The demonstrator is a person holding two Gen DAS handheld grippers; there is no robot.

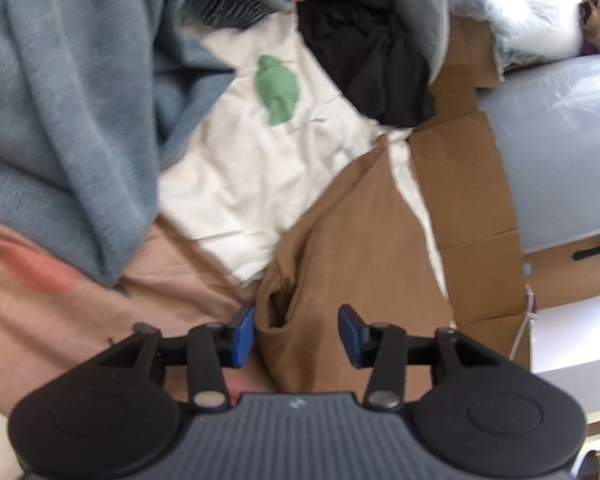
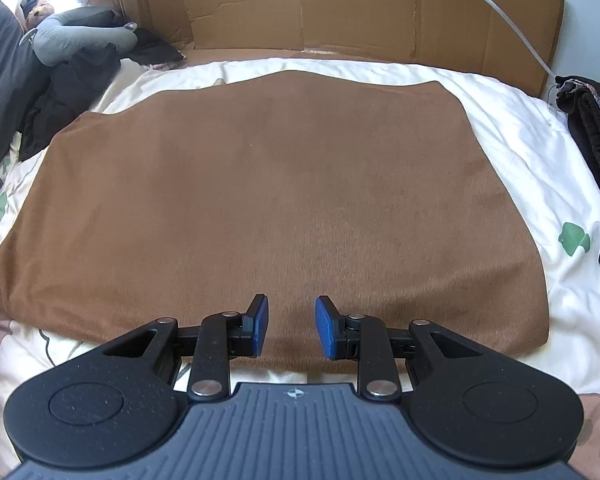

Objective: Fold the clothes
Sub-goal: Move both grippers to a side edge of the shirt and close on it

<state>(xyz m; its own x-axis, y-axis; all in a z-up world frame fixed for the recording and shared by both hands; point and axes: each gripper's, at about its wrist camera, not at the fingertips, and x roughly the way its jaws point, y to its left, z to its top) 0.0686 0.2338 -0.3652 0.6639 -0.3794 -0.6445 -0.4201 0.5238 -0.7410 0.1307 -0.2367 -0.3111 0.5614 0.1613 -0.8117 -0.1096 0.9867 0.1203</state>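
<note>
White bedsheet (image 2: 532, 168) bears brown garment (image 2: 280, 184); right tongs (image 2: 291, 330) open above.

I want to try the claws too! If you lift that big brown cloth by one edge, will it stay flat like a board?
Probably not. The brown cloth lies draped over the white sheet, and by the left claw its end bunches into folds, so it looks floppy. It would likely sag. Its fuzzy surface may grip the blue pads rather than slip.

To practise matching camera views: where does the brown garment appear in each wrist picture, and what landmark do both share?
Left wrist: brown garment, lower centre, bunched between the open fingers.
Right wrist: brown garment, spread flat, filling the middle.
Shared landmark: white sheet with green prints under it.
</note>
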